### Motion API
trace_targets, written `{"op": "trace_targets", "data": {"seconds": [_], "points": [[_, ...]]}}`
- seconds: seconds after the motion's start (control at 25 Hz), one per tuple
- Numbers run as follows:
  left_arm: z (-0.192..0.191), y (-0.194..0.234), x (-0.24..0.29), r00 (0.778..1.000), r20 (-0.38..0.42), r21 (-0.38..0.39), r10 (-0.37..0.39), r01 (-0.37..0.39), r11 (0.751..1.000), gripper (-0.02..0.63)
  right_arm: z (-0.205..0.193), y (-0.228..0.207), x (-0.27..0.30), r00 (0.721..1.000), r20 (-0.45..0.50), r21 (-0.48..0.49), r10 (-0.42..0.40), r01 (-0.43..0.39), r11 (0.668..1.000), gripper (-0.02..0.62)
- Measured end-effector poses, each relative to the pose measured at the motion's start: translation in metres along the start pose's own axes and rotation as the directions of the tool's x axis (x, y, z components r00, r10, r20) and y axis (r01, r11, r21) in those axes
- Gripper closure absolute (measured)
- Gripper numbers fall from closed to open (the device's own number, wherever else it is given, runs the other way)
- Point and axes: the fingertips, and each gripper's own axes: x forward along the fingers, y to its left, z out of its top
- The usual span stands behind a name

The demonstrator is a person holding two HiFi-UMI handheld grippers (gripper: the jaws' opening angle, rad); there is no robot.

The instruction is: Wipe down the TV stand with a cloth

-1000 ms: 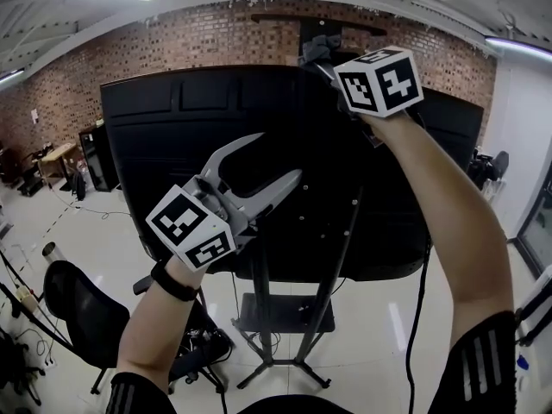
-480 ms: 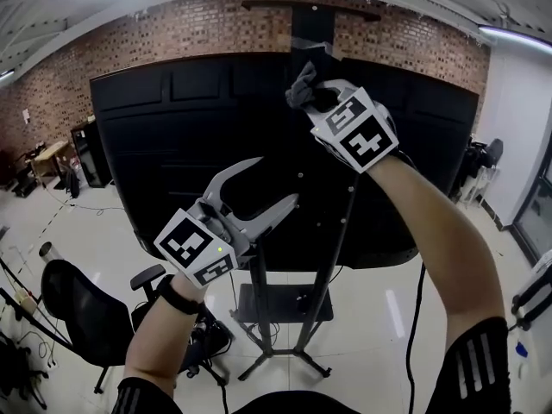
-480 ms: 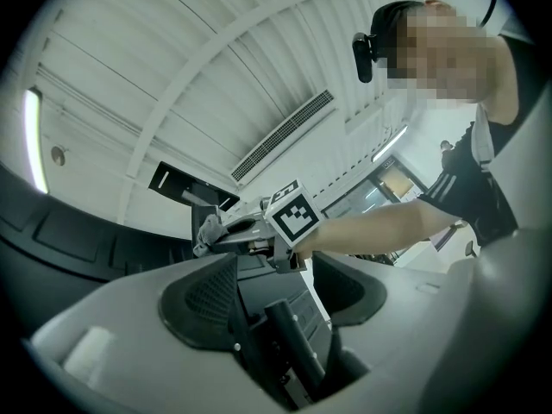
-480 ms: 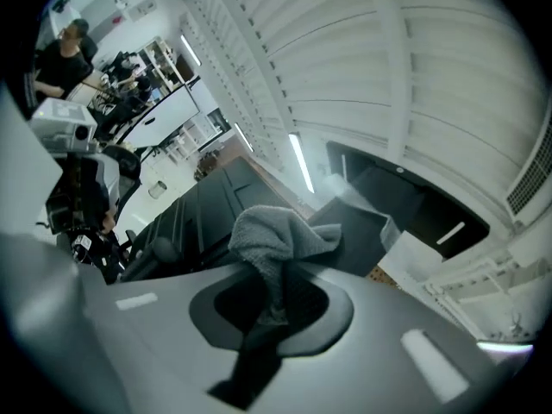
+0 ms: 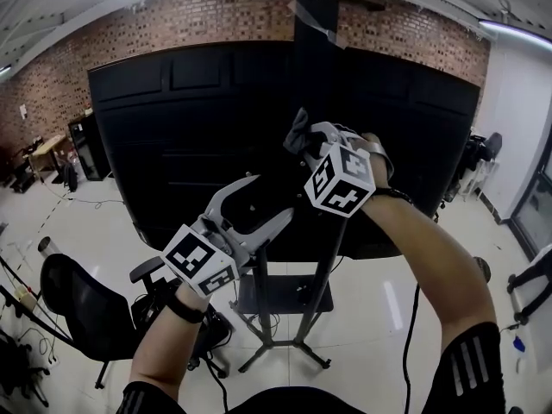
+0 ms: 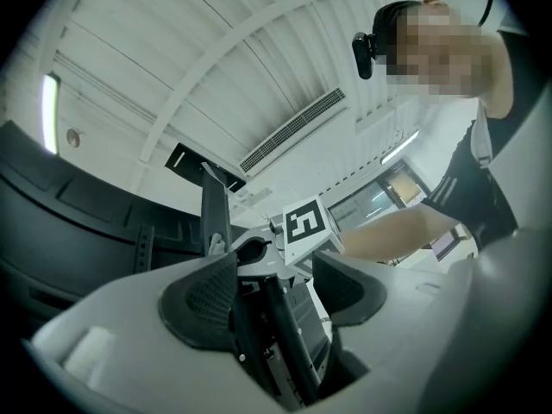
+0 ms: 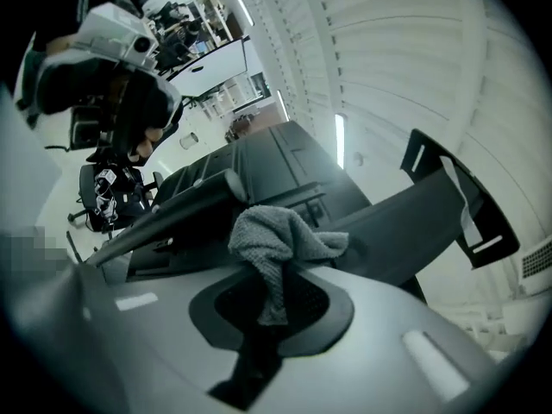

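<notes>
The TV stand's black column [image 5: 312, 24] rises behind the big black back of the TV [image 5: 198, 136], and its poles and feet [image 5: 276, 352] stand on the pale floor. My right gripper [image 5: 306, 145] is shut on a grey cloth [image 5: 298, 129] held in front of the column at mid height. In the right gripper view the cloth [image 7: 276, 240] bunches out of the closed jaws of the right gripper [image 7: 272, 300]. Lower left, my left gripper [image 5: 274, 198] is open and holds nothing. In the left gripper view, the left gripper [image 6: 272, 291] frames a stand pole [image 6: 285, 343].
A black office chair [image 5: 78, 309] stands on the floor at lower left. A black cable [image 5: 412, 317] hangs down at the right. A low shelf [image 5: 285, 296] sits on the stand between its poles. A brick wall [image 5: 103, 50] runs behind the TV.
My right gripper has come down with the cloth from the top of the column to the middle of the TV's back. The left gripper has sunk only slightly and stays open.
</notes>
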Motion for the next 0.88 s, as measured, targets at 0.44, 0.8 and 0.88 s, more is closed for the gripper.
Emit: {"op": "trace_targets", "data": {"seconds": [0.44, 0.8, 0.88], "points": [[-0.043, -0.002, -0.026, 0.996, -0.076, -0.028, 0.039, -0.041, 0.999, 0.308, -0.026, 0.075, 0.016, 0.992, -0.127, -0.353, -0.015, -0.031, 0.935, 0.566], [-0.071, -0.007, -0.044, 0.992, -0.111, -0.079, 0.054, -0.063, 0.995, 0.308, -0.050, 0.137, 0.030, 0.975, -0.216, -0.578, -0.043, -0.093, 0.811, 0.566], [-0.077, -0.009, -0.047, 0.991, -0.122, -0.090, 0.053, -0.064, 0.994, 0.308, -0.053, 0.150, 0.031, 0.975, -0.217, -0.583, -0.041, -0.096, 0.807, 0.566]]}}
